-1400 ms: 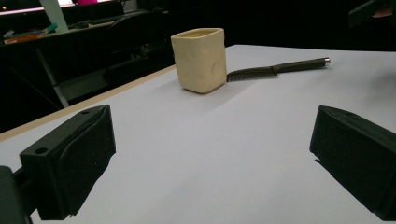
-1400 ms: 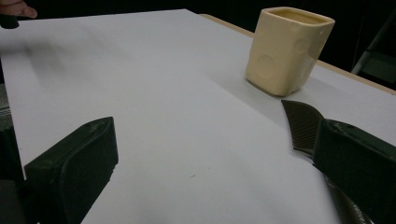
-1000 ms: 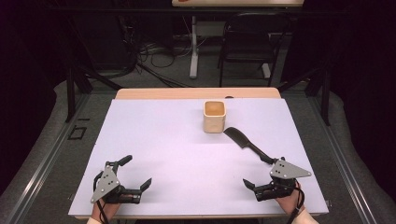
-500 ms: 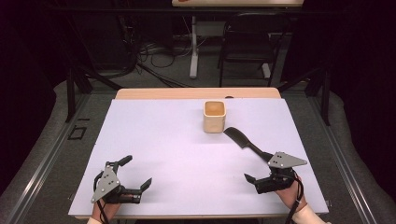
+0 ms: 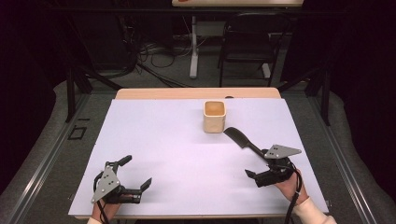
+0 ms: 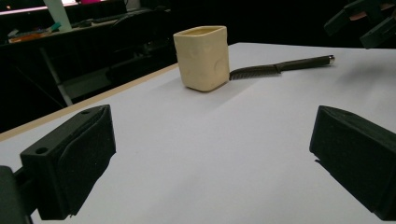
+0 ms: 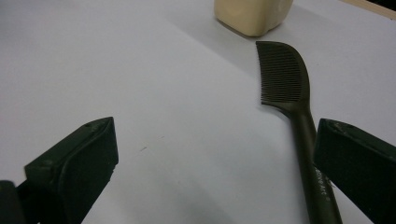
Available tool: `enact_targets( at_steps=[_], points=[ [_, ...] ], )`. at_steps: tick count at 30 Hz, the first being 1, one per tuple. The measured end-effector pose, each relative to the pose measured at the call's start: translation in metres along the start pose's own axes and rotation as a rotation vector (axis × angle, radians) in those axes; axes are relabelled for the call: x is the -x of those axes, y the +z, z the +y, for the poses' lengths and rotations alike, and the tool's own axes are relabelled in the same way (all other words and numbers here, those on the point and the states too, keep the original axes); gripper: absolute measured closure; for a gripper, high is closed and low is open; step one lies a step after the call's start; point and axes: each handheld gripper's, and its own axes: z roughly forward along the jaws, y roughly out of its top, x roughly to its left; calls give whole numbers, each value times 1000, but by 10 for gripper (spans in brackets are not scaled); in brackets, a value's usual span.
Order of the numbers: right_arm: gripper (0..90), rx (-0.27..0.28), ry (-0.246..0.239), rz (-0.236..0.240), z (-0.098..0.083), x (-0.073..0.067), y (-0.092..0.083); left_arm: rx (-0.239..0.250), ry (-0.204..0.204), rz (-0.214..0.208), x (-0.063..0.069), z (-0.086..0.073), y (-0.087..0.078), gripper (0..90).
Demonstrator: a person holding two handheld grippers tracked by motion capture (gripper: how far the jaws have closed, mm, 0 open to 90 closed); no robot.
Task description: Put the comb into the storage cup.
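I have my right gripper [image 5: 256, 170] low over the worktop [image 5: 177, 140] at about four o'clock, its jaws spread wide apart with nothing between them. The comb [image 5: 243, 140] lies flat on the worktop just beyond it, slanting from the gripper toward eleven o'clock, teeth end nearest the cup [image 5: 215, 116] and handle end reaching back under the gripper's grey plate. In the right gripper view the comb [image 7: 299, 116] runs up the right side, its handle passing just inside my right-hand jaw; I cannot tell whether that jaw touches it. The curved toothed head points toward the cup [image 7: 254, 16] at twelve o'clock, close to it but apart. My left gripper [image 5: 137, 175] sits at about seven o'clock near the front edge of the worktop, well apart from the comb and the cup, and its jaws also stand wide open and hold nothing. In the left gripper view the cup [image 6: 203, 58] stands upright ahead at about twelve o'clock, and the comb [image 6: 280, 67] stretches out from behind it toward two o'clock, lying flat with its teeth end tucked beside the cup's base. The cream cup sits toward the far middle of the worktop, its open mouth facing up.
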Motion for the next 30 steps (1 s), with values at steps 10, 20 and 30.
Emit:
enact_targets(
  at_steps=[10, 20, 30],
  points=[
    [0, -68, 1, -15, 9, 11, 7, -1, 4, 3, 0, 0, 1, 3],
    [3, -149, -19, -17, 20, 16, 15, -2, -3, 4, -1, 0, 1, 3],
    [21, -231, -30, -10, 32, 24, 25, -1, 3, 2, -1, 0, 1, 2]
  ],
)
